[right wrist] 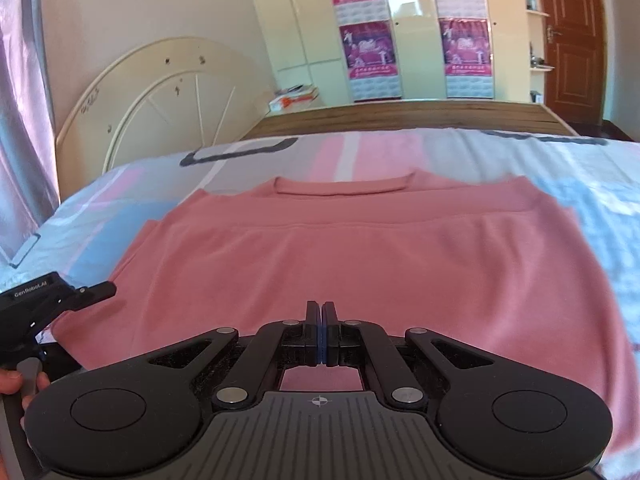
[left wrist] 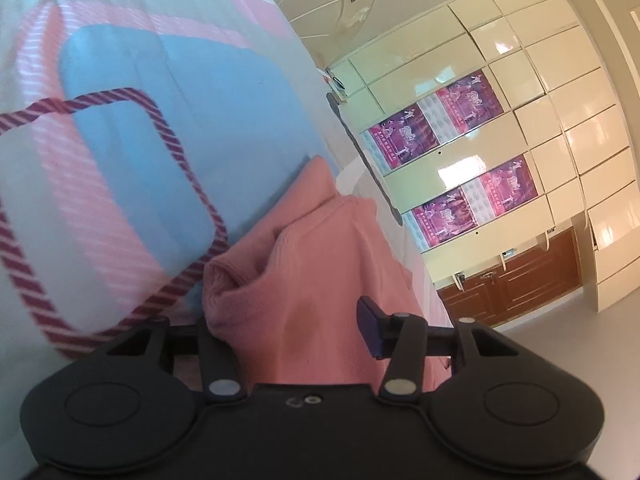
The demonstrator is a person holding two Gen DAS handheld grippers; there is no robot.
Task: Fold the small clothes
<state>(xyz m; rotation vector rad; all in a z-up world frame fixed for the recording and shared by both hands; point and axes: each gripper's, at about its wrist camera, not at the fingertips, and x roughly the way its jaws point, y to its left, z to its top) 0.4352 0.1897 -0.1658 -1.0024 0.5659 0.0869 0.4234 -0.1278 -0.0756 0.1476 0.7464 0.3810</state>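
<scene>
A pink shirt (right wrist: 340, 256) lies flat on the bed, its collar at the far side and its near half folded over. My right gripper (right wrist: 322, 312) is shut with the blue pads together, just above the shirt's near edge; no cloth shows between them. My left gripper (left wrist: 292, 320) has its jaws wide apart with a bunched edge of the pink shirt (left wrist: 304, 260) lying between them; one blue-padded finger (left wrist: 370, 320) shows on the right. The left gripper also shows at the shirt's left edge in the right wrist view (right wrist: 60, 296).
The bed has a patterned blue, pink and grey sheet (left wrist: 160, 120). A cream headboard (right wrist: 160, 92) stands at the far left. Cream wardrobes with pink posters (right wrist: 412, 28) and a brown door (right wrist: 572, 40) lie beyond the bed.
</scene>
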